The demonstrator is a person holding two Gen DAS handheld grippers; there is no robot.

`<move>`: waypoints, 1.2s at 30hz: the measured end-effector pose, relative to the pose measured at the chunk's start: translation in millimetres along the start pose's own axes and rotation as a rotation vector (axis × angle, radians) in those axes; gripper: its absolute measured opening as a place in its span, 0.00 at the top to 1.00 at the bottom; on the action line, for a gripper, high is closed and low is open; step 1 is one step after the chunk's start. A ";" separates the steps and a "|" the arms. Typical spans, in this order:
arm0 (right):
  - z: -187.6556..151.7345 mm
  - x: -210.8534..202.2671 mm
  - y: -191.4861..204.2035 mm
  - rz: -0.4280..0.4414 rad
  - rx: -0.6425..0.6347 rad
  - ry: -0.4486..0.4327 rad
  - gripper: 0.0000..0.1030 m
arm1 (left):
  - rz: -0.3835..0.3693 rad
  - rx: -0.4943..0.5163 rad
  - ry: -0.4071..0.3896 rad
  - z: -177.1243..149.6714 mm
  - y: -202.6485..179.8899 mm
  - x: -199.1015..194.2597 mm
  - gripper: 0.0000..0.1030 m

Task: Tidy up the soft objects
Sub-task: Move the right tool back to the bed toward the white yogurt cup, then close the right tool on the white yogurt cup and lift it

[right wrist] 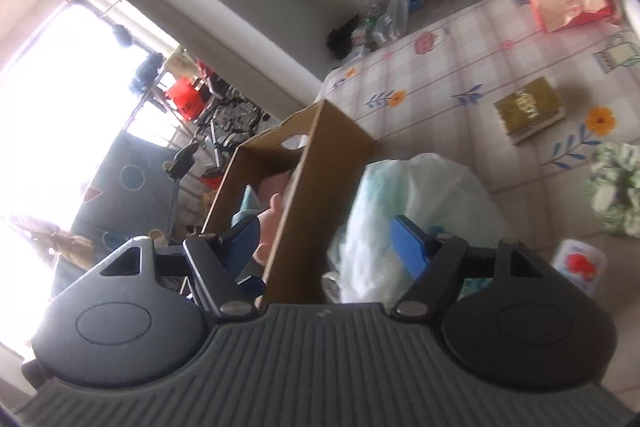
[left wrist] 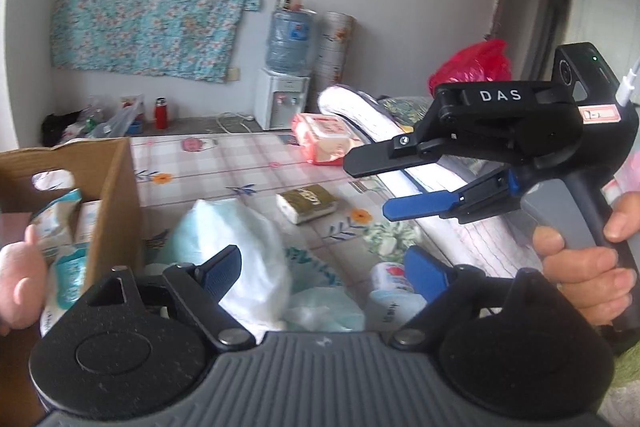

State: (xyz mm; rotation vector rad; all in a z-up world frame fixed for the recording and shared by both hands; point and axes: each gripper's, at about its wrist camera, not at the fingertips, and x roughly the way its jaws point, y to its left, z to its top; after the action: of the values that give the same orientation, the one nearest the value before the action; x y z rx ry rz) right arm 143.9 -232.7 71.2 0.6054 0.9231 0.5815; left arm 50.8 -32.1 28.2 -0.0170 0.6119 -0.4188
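A brown cardboard box (left wrist: 116, 187) stands on the bed at the left with several pale tissue packs inside. Beside it lies a white and pale-blue plastic bag (left wrist: 240, 239). My left gripper (left wrist: 324, 271) hovers open over that bag, nothing between its blue pads. My right gripper (left wrist: 372, 187), held by a hand, hangs open and empty above the sheet at the right. In the right wrist view the right gripper (right wrist: 326, 239) stands open above the box (right wrist: 320, 167) and the bag (right wrist: 420, 187). On the sheet lie a pink wipes pack (left wrist: 324, 139), a green tissue pack (left wrist: 308, 203) and a green scrunchie (right wrist: 616, 187).
A small pack with a red flower (left wrist: 390, 277) lies near the bag. Rolled bedding (left wrist: 360, 111) and a red plastic bag (left wrist: 472, 63) line the right side. A water dispenser (left wrist: 284, 103) and a red flask (left wrist: 161, 113) stand on the floor beyond the bed.
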 end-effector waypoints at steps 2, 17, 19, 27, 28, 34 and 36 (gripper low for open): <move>-11.7 -20.6 -26.7 -0.065 0.026 -0.042 0.30 | -0.010 0.076 0.026 -7.1 -20.0 19.7 0.21; -89.0 -36.1 -106.2 -0.256 -0.010 -0.051 0.64 | 0.049 0.447 0.230 -43.8 -83.5 122.6 0.53; -86.1 -33.6 -100.2 -0.259 -0.045 -0.044 0.65 | 0.061 0.437 0.251 -42.9 -80.2 128.7 0.53; -84.2 -21.4 -99.5 -0.240 -0.094 -0.016 0.74 | 0.026 0.392 0.303 -40.9 -78.2 142.9 0.53; -84.6 -22.1 -98.9 -0.240 -0.096 -0.018 0.75 | 0.027 0.391 0.297 -41.9 -78.9 142.2 0.54; -84.3 -27.8 -104.4 -0.234 -0.042 -0.032 0.77 | -0.028 0.266 0.293 -35.9 -69.5 137.2 0.60; -82.5 -34.3 -106.4 -0.191 -0.007 -0.045 0.83 | -0.073 0.219 0.263 -29.7 -67.6 132.8 0.67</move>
State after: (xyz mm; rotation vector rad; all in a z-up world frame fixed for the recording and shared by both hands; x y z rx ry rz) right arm 77.9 -311.2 -22.5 0.5150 0.9240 0.3985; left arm 106.7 -142.2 -60.4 0.2287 0.8227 -0.5621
